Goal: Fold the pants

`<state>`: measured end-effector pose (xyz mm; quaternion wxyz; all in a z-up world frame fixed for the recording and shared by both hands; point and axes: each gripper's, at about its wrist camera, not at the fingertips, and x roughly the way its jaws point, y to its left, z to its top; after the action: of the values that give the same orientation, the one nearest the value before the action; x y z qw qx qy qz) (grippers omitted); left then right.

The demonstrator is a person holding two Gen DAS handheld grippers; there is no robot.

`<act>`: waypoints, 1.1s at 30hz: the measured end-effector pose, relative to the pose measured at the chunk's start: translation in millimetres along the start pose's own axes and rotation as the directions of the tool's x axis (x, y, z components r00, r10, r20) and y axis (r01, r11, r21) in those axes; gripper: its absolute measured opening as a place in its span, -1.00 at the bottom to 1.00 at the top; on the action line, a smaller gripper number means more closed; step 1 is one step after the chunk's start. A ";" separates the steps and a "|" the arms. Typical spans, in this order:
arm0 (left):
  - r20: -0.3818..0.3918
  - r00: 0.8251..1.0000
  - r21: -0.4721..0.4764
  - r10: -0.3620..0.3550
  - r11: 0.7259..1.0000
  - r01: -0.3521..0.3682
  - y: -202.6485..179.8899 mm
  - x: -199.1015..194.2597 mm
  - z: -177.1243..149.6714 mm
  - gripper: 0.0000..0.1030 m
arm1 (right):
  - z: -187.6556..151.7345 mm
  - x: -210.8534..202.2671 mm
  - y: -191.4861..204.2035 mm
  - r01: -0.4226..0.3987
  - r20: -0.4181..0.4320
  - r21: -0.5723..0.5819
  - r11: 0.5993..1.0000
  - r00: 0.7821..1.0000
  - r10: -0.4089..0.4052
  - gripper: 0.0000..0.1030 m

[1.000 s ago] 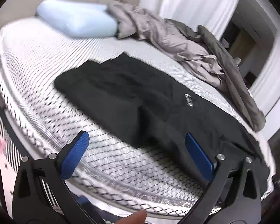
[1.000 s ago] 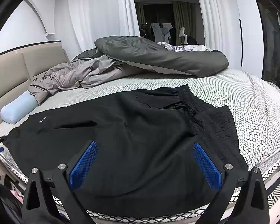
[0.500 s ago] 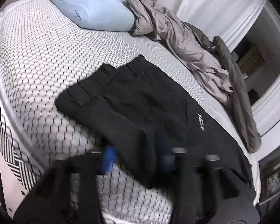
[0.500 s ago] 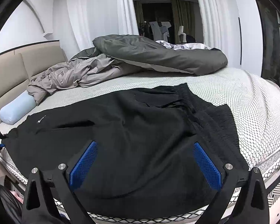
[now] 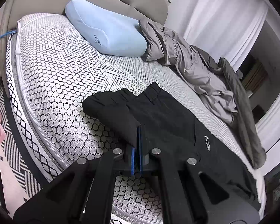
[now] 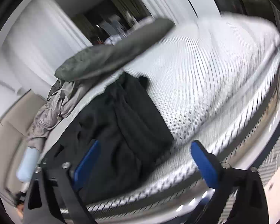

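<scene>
Black pants (image 5: 168,123) lie spread on the bed, leg cuffs toward the pillow, a small white logo on the cloth. My left gripper (image 5: 139,130) is shut on the near edge of a pant leg, blue pads pressed together on the fabric. In the blurred, tilted right wrist view the pants (image 6: 125,123) lie bunched near the mattress edge. My right gripper (image 6: 145,160) is open, its blue pads wide apart over the waist end by the bed's edge, holding nothing.
A light blue pillow (image 5: 104,29) lies at the headboard. A crumpled grey duvet (image 5: 196,69) runs along the far side and shows in the right wrist view (image 6: 110,56). The honeycomb-patterned mattress (image 5: 56,71) has a rounded edge above a patterned rug (image 5: 11,149).
My left gripper has moved in and closed on the pant leg's edge. My right gripper has swung and tilted sharply, staying open; its view is now motion-blurred.
</scene>
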<state>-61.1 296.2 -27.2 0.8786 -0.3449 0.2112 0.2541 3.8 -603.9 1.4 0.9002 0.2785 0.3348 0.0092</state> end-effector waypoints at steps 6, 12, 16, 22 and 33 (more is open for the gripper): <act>-0.004 1.000 0.006 0.004 1.000 -0.004 -2.4 -1.7 -2.7 -0.99 | -1.9 44.8 5.0 -0.109 -0.174 0.028 0.994 0.978 0.113 0.35; -0.013 1.000 0.009 -0.025 1.000 0.025 6.8 -7.0 -4.8 -0.99 | -3.8 31.2 8.1 -0.040 -0.067 -0.009 0.999 0.997 0.040 -0.64; -0.053 0.998 0.031 -0.021 0.999 0.023 12.0 -3.2 -7.8 -0.99 | 1.2 18.8 0.8 -0.066 -0.019 0.053 0.996 0.998 0.067 -0.73; -0.123 0.990 -0.066 -0.065 0.996 0.057 28.5 13.5 -7.3 -0.99 | 3.4 50.0 -7.0 -0.141 -0.134 0.160 0.977 0.978 0.163 -0.53; -0.131 0.986 -0.036 -0.104 0.994 0.100 33.5 -5.8 -16.6 -1.00 | 16.6 17.1 9.6 -0.188 0.039 0.108 0.976 0.982 0.185 -0.86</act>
<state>-88.7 303.9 -51.8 0.8692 -0.3844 0.2474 0.1886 28.8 -600.6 6.4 0.8831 0.3586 0.2941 0.0710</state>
